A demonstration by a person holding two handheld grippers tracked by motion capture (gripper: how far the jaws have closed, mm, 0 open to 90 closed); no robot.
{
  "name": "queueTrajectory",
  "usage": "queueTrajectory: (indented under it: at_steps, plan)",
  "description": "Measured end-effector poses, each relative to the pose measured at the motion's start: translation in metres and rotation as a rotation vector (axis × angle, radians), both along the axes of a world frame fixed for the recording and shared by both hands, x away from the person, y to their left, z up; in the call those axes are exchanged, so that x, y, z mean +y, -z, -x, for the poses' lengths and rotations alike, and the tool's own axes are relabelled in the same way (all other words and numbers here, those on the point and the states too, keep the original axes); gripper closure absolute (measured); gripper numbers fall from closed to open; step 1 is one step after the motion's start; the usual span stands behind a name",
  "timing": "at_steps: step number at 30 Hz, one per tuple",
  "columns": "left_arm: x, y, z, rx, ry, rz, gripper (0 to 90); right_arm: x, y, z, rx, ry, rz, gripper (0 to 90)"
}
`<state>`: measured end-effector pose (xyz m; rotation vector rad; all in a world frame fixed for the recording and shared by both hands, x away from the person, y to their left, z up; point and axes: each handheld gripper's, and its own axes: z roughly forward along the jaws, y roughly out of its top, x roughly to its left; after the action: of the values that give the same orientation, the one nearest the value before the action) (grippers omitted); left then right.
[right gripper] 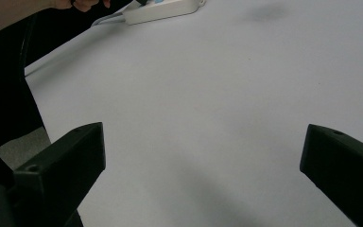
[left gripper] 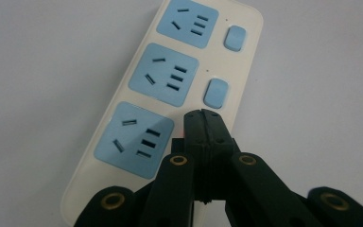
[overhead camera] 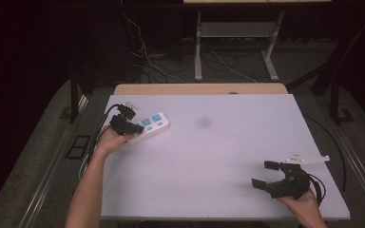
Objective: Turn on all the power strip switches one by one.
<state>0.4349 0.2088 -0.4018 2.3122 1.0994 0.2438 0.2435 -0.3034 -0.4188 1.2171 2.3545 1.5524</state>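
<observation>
Nearest the person, the right gripper [overhead camera: 266, 174] rested by the table's [overhead camera: 218, 156] near right corner, its jaws spread wide over bare white surface with nothing between them. Farther off, at the far left of the table, the left gripper [left gripper: 203, 116] had its jaws clenched together, their tips pressed down on the white power strip [left gripper: 137, 118] at the spot beside its nearest blue socket where a switch would sit. Beyond the tips lay two more blue sockets, each with a blue switch [left gripper: 216, 92] beside it.
</observation>
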Motion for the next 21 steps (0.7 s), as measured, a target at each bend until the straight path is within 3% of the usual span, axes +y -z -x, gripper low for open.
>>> queueTrajectory:
  at_steps: [8, 21]
  plan:
    - [0.002, -0.011, 0.0, -0.011, 0.006, 0.031, 89.8, 0.0, 0.0, 0.0, -0.001, 0.001, -0.001, 0.7]
    - [-0.014, -0.023, -0.007, -0.025, 0.072, 0.006, 89.7, -0.001, 0.0, 0.0, -0.002, 0.0, -0.003, 0.7]
